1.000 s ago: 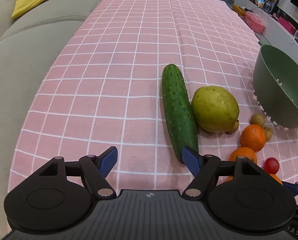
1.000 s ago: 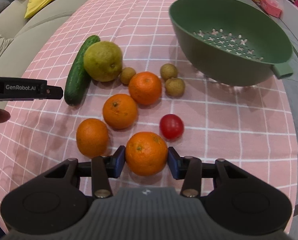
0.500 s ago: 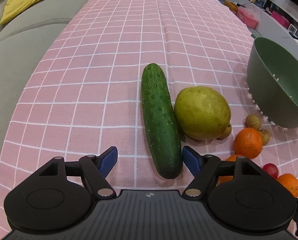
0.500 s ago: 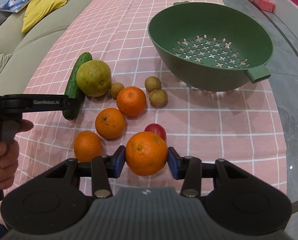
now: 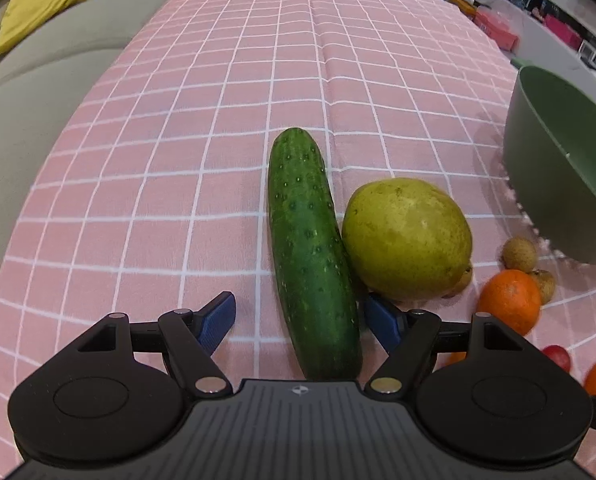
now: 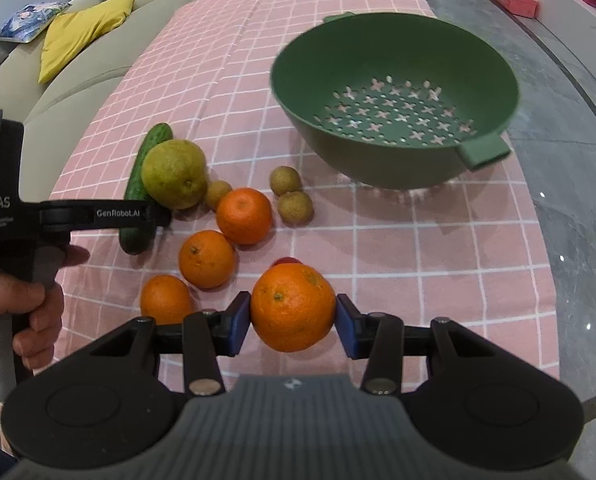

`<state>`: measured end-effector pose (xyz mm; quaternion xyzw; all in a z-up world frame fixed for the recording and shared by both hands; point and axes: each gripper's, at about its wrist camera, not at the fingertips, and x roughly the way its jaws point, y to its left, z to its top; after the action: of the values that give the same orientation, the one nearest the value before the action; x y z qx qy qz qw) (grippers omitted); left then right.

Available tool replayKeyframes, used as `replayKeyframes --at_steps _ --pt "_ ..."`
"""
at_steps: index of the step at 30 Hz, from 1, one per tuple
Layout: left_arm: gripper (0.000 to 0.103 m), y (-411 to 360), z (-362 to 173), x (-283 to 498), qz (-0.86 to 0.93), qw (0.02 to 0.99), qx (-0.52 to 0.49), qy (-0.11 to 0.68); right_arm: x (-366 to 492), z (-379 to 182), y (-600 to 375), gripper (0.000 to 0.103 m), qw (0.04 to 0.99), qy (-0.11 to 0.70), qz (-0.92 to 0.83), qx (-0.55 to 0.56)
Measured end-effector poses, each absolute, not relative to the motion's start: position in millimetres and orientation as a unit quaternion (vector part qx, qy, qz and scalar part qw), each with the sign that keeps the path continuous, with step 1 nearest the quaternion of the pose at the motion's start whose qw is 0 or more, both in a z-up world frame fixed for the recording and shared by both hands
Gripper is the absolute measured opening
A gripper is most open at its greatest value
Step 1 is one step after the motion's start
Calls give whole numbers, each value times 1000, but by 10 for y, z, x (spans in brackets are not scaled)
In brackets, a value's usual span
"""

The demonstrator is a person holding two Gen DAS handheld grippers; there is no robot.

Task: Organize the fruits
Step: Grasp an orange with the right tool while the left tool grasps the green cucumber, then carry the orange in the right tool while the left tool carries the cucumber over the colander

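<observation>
Above the table's near edge, the right tongs (image 6: pixel 293 320) stay clamped on an orange (image 6: pixel 293 307), now lifted clear toward the empty colander (image 6: pixel 394 96). The left tongs (image 5: pixel 298 320), jaws apart, have slid astride the cucumber (image 5: pixel 310 248), ready to grip.

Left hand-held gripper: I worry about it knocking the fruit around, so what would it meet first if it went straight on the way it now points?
Most likely the cucumber, whose near end already lies between the open fingers of the left hand-held gripper. Depth is hard to judge here.
</observation>
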<state>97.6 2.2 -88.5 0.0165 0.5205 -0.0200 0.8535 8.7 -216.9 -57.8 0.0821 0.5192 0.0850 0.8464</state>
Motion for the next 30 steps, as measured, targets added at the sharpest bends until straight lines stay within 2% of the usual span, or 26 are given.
replayKeyframes --at_steps 6,9,10,11,23,30 --pt "84 101 -924 1068 -13 865 8 501 74 -578 -2260 42 847 518 78 88" --pt "72 107 -930 1058 -28 871 14 490 73 -560 -2247 42 848 516 82 88" --pt "61 88 -927 1048 -36 872 15 487 74 -557 -2246 42 848 516 83 88" --pt "45 78 -917 1036 -43 873 14 486 75 -552 -2245 42 848 515 83 89" --pt "42 192 -828 882 -60 877 4 478 107 -474 -2256 42 853 507 84 93" --pt "41 407 -721 725 -68 873 -36 482 134 -402 -2225 42 857 498 89 97"
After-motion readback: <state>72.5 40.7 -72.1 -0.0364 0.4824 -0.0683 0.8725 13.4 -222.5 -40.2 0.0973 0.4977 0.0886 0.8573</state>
